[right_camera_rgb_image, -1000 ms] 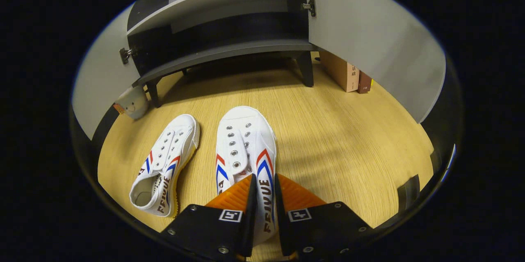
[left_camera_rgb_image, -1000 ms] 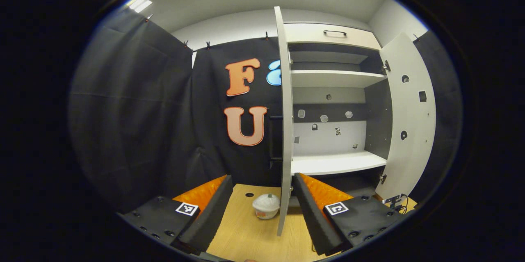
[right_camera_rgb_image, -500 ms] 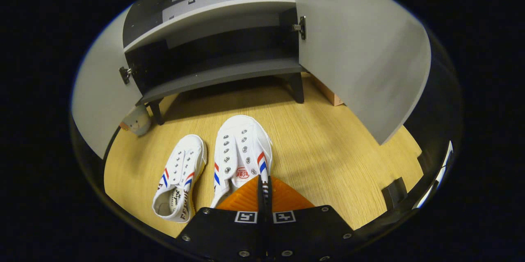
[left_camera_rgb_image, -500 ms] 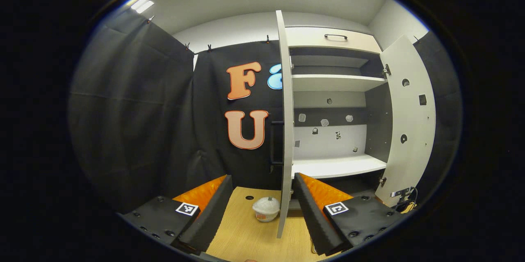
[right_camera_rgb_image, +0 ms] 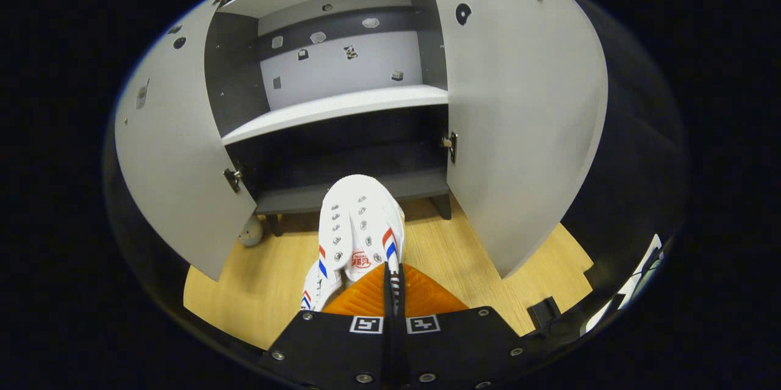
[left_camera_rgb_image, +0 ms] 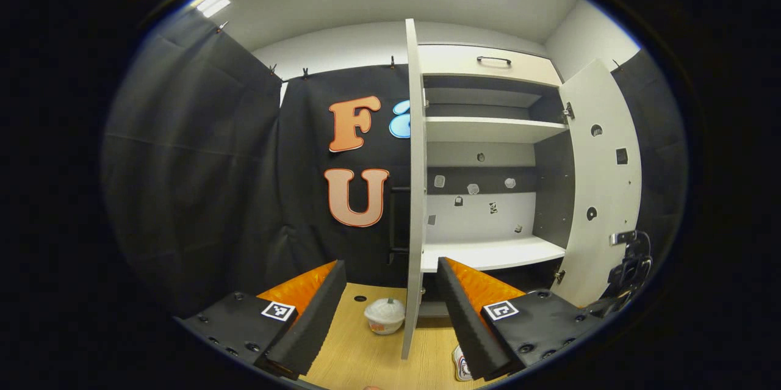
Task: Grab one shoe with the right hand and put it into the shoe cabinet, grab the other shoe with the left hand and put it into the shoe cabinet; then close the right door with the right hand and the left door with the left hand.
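Note:
In the right gripper view, my right gripper (right_camera_rgb_image: 392,271) is shut on the side wall of a white shoe (right_camera_rgb_image: 360,222) with red and blue stripes. The shoe hangs above the wooden floor (right_camera_rgb_image: 262,286), toe pointing at the cabinet's dark bottom compartment (right_camera_rgb_image: 360,195). Both cabinet doors stand wide open, the left door (right_camera_rgb_image: 177,152) and the right door (right_camera_rgb_image: 518,109). In the left gripper view, my left gripper (left_camera_rgb_image: 390,265) is open with nothing between its fingers, facing the left door's edge (left_camera_rgb_image: 413,195). A sliver of the other shoe (left_camera_rgb_image: 462,367) shows on the floor beside my right finger.
A white shelf (right_camera_rgb_image: 341,106) spans the cabinet above the bottom compartment, with another shelf (left_camera_rgb_image: 488,130) higher up. A small white round pot (left_camera_rgb_image: 384,315) sits on the floor by the left door. A dark device (left_camera_rgb_image: 628,259) shows at the far right.
My right gripper closed fully on the shoe, lifted it off the floor and tipped up toward the cabinet; the other shoe dropped out of its view. The left gripper hardly moved.

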`<action>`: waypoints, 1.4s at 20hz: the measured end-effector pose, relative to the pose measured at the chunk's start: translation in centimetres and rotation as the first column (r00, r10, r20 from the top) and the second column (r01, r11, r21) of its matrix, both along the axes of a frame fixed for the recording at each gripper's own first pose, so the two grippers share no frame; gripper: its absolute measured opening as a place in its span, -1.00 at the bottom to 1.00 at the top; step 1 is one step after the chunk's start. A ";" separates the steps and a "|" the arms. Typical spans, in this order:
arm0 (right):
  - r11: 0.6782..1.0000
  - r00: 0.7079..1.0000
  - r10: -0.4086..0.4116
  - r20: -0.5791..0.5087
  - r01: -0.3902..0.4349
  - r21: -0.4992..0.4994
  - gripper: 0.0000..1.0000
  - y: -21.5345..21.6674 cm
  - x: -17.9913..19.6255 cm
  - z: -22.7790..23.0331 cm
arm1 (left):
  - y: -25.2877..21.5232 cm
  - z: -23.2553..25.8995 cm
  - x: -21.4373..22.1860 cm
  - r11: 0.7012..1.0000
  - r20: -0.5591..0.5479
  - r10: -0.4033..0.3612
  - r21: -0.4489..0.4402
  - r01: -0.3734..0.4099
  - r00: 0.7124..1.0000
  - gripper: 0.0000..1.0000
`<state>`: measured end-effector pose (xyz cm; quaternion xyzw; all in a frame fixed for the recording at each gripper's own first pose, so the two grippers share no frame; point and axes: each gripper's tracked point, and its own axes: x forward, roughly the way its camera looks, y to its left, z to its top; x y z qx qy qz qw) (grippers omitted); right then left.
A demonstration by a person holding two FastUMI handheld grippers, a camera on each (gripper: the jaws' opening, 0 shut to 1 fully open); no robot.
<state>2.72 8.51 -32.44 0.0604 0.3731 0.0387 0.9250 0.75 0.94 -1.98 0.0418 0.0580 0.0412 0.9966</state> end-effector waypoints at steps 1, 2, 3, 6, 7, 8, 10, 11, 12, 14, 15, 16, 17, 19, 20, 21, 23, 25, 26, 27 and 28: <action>1.000 1.000 0.005 0.023 -0.005 0.001 -1.00 -0.1 0.8 1.9 | 0.0 -0.1 0.0 1.000 0.001 -0.003 -0.002 0.003 1.000 0.92; 1.000 0.999 0.012 0.048 -0.012 -0.007 -1.00 0.1 1.7 3.1 | -0.1 -0.2 0.0 1.000 0.000 -0.006 -0.001 0.006 1.000 0.93; 1.000 0.997 0.017 0.072 -0.016 -0.016 -1.00 0.3 2.5 4.3 | 0.0 -0.3 0.0 1.000 -0.001 -0.007 0.003 0.007 1.000 0.93; 1.000 0.990 0.017 0.138 -0.017 -0.001 -1.00 0.7 5.1 8.7 | 0.2 -0.5 0.1 1.000 -0.001 -0.002 0.017 0.002 1.000 0.92; 1.000 0.988 0.015 0.153 -0.017 0.009 -1.00 1.1 6.0 9.6 | 0.3 -0.7 0.1 1.000 -0.001 -0.001 0.016 0.001 1.000 0.92; 1.000 0.985 0.012 0.171 -0.015 0.016 -1.00 1.3 7.2 10.6 | 0.3 -0.7 0.3 1.000 -0.001 -0.002 0.012 0.002 1.000 0.93; 1.000 0.978 0.008 0.208 -0.012 0.021 -1.00 1.6 9.4 12.2 | 0.4 -1.0 0.3 1.000 -0.003 -0.006 0.004 0.006 1.000 0.93; 1.000 0.975 0.005 0.222 -0.010 0.024 -1.00 2.0 10.8 12.7 | 0.3 -1.3 0.3 1.000 -0.006 -0.009 0.005 0.009 1.000 0.93; 1.000 0.972 0.004 0.236 -0.011 0.025 -1.00 2.2 12.0 13.4 | 0.4 -1.5 0.4 1.000 -0.008 -0.011 0.008 0.011 1.000 0.96; 1.000 0.968 0.000 0.249 -0.007 0.026 -1.00 2.6 14.7 14.5 | 0.4 -1.7 0.5 1.000 -0.013 -0.011 0.008 0.011 1.000 0.90; 1.000 0.965 -0.001 0.262 -0.005 0.021 -1.00 2.9 16.3 15.0 | 0.5 -1.8 0.6 1.000 -0.012 -0.009 0.007 0.009 1.000 0.90; 1.000 0.964 -0.001 0.267 -0.002 0.011 -1.00 3.2 17.7 15.1 | 0.7 -1.9 0.6 1.000 -0.013 -0.006 0.004 0.006 1.000 0.92; 1.000 0.962 -0.006 0.275 0.005 0.004 -1.00 3.4 19.3 15.3 | 0.9 -2.1 0.6 1.000 -0.014 -0.002 0.001 0.002 1.000 0.93; 1.000 0.964 -0.023 0.264 0.023 0.003 -1.00 3.8 22.5 14.4 | 1.2 -2.7 0.8 1.000 -0.023 0.008 -0.006 -0.008 1.000 0.92; 1.000 0.965 -0.030 0.259 0.029 0.008 -1.00 4.0 24.0 14.0 | 1.4 -2.8 1.0 1.000 -0.026 0.013 -0.007 -0.013 1.000 0.92; 0.999 0.967 -0.037 0.251 0.036 0.009 -1.00 4.1 25.4 13.5 | 1.7 -2.9 0.9 1.000 -0.029 0.020 -0.005 -0.020 0.999 0.92; 0.999 0.971 -0.050 0.233 0.052 -0.003 -1.00 4.0 28.4 11.9 | 2.3 -3.2 1.0 0.999 -0.029 0.038 -0.001 -0.038 0.999 0.92; 0.997 0.973 -0.070 0.219 0.076 -0.021 -1.00 3.8 31.0 9.9 | 2.8 -3.6 1.1 0.998 -0.033 0.057 -0.002 -0.057 0.998 0.93; 0.996 0.975 -0.078 0.208 0.085 -0.026 -1.00 3.6 32.0 9.1 | 3.1 -3.9 1.2 0.998 -0.039 0.064 -0.003 -0.065 0.997 0.93; 0.996 0.976 -0.084 0.201 0.091 -0.025 -1.00 3.6 32.8 8.4 | 3.5 -4.2 1.2 0.997 -0.046 0.073 -0.001 -0.073 0.996 0.93; 0.996 0.978 -0.085 0.190 0.091 -0.022 -1.00 3.8 33.5 7.6 | 3.8 -4.5 1.2 0.997 -0.054 0.082 0.002 -0.082 0.995 0.93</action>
